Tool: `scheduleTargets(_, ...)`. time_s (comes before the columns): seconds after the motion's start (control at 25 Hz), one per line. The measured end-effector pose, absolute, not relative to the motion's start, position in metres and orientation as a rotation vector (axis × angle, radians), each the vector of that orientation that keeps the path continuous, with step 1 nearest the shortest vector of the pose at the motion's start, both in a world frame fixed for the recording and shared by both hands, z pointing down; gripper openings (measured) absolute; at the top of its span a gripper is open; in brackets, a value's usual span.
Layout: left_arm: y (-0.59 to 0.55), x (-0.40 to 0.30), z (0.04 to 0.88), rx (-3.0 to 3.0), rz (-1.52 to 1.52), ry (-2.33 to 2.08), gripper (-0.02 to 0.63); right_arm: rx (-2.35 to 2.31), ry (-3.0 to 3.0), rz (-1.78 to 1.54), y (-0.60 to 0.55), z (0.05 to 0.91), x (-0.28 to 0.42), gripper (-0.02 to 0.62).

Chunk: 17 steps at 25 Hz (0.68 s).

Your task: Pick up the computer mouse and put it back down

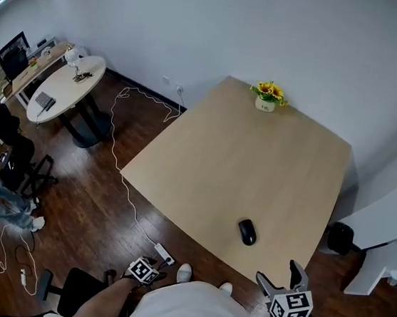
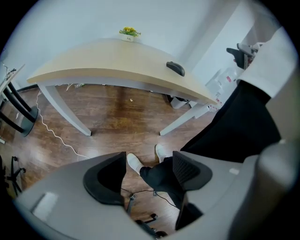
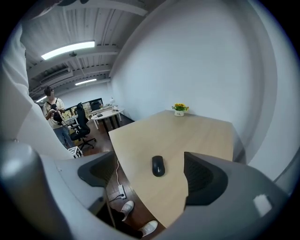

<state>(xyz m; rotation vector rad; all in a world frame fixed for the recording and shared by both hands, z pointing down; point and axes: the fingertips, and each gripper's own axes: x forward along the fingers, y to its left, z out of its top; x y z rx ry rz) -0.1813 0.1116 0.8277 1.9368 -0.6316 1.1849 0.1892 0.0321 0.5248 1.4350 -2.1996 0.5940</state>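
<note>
Head view: nearest me is the wearer's white shirt (image 1: 187, 311), filling the bottom edge. Just right of it the right gripper (image 1: 281, 275) sits off the near edge of the table (image 1: 255, 161), fingers spread, touching nothing. The black mouse (image 1: 247, 232) lies flat on the tabletop close to that near edge, apart from the gripper. A small flower pot (image 1: 266, 98) stands at the far edge. A white cable (image 1: 117, 144) trails over the dark wood floor to a power strip (image 1: 164, 253) on the left side of the table.

Left gripper view: the left gripper (image 2: 149, 171) is low, below tabletop level, angled at the floor. Jaws apart, nothing gripped; past them I see a dark trouser leg (image 2: 161, 176) and two white shoes (image 2: 134, 162). The mouse shows up on the table, well away.

Right gripper view: jaws released and wide. The mouse appears in the gap between them but rests on the table, clear of both pads. A person (image 3: 52, 117) stands far off at left.
</note>
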Motion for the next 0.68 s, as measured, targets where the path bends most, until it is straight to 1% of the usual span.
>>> scheduleTargets(0.16,0.107,-0.171,0.827,1.954,1.191,-0.612,0.298,1.49,-2.213,0.521,0.04,0.499,0.195,0.468)
scheduleTargets(0.68,0.113,-0.173,0.829,1.912,1.17,-0.639,0.298,1.424,-2.289,0.504,0.033,0.484,0.173,0.468)
